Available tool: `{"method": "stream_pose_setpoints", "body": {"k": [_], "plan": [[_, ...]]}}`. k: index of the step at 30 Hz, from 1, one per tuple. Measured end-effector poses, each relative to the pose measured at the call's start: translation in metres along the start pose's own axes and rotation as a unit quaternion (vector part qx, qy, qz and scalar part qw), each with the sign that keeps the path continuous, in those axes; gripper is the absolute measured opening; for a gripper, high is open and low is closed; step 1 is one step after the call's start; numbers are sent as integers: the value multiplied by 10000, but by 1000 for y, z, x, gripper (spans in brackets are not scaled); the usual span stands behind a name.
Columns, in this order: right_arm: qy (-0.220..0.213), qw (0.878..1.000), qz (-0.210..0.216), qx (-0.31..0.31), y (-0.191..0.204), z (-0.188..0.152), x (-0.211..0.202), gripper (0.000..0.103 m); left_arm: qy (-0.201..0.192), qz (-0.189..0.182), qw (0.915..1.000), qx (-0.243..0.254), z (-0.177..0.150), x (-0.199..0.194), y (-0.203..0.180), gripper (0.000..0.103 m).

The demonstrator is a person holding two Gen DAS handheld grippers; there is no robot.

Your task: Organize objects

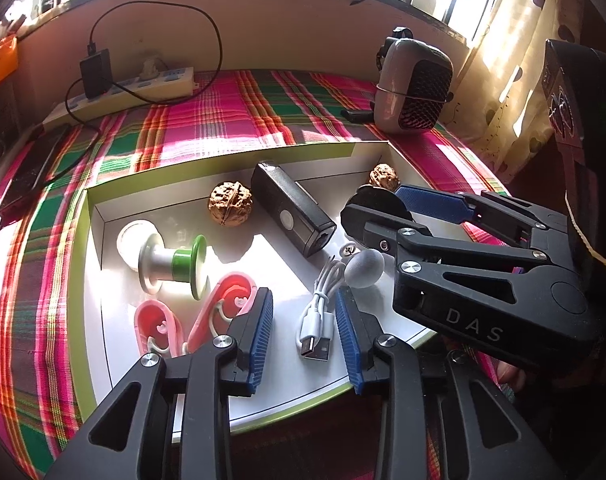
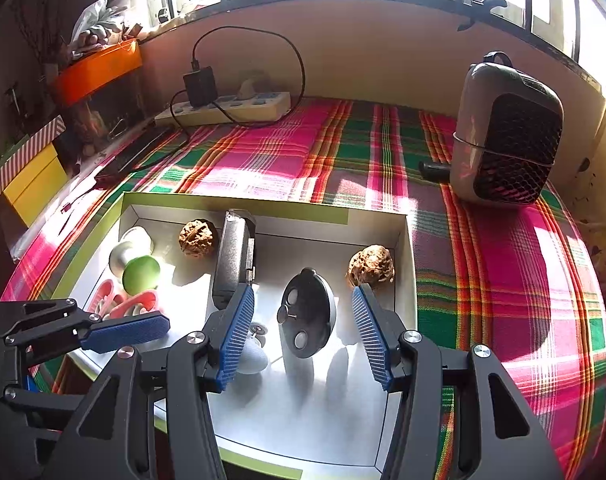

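Tray: a shallow white box (image 1: 103, 216) with a green rim is set on the plaid-covered worktop (image 1: 231, 120); all the small objects lie inside it.

Left gripper (image 1: 305, 320): its blue-padded fingers (image 1: 261, 320) are held partly open over the tray's near edge – nothing is gripped. A coiled white USB cable (image 1: 317, 316) lies on the tray floor in the gap, touched by neither pad.

Right gripper (image 2: 303, 326): its fingers (image 2: 237, 334) are spread about halfway, with a black round disc-shaped gadget (image 2: 307, 312) standing on edge between them – the pads are clear of it on both sides.

Left of tray, 9 o'clock: a silver and green spool-like piece (image 1: 171, 264) is seen, with two pink miniature slippers (image 1: 223, 304) just below it.

Centre, 12 o'clock: a black rectangular device (image 1: 291, 208) lies slantwise; a walnut (image 1: 230, 204) sits just beside it at its left.

Far right corner, 1 o'clock: a second walnut (image 2: 371, 266) rests close to the tray wall.

Beside the cable: a small grey ball-shaped item (image 1: 365, 268) is seen at 2 o'clock of it.

Beyond the tray: a grey mesh-fronted heater (image 2: 507, 136) stands at 2 o'clock, a power strip (image 2: 227, 110) with a black adapter at 11 o'clock.
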State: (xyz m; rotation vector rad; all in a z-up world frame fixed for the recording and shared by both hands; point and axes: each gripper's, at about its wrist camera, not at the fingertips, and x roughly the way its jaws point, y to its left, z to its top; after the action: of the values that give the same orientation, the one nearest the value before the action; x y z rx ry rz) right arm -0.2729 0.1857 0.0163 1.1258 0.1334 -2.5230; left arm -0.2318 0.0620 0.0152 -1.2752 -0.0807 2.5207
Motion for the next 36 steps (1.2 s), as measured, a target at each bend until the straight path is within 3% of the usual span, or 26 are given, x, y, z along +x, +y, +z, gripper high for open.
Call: {"method": "stream_pose_setpoints", "body": {"k": [13, 29, 36], "plan": [[-218, 9996, -104, 174, 2, -10, -35, 53, -416, 375, 9983, -177, -5, -32, -1, 31], [-320, 9986, -228, 344, 9, -37, -70, 53, -674, 1030, 9921, -250, -32, -67, -5, 31], [-319, 9987, -307, 236, 22, -56, -83, 53, -682, 1143, 9909, -223, -50, -79, -9, 31]]}}
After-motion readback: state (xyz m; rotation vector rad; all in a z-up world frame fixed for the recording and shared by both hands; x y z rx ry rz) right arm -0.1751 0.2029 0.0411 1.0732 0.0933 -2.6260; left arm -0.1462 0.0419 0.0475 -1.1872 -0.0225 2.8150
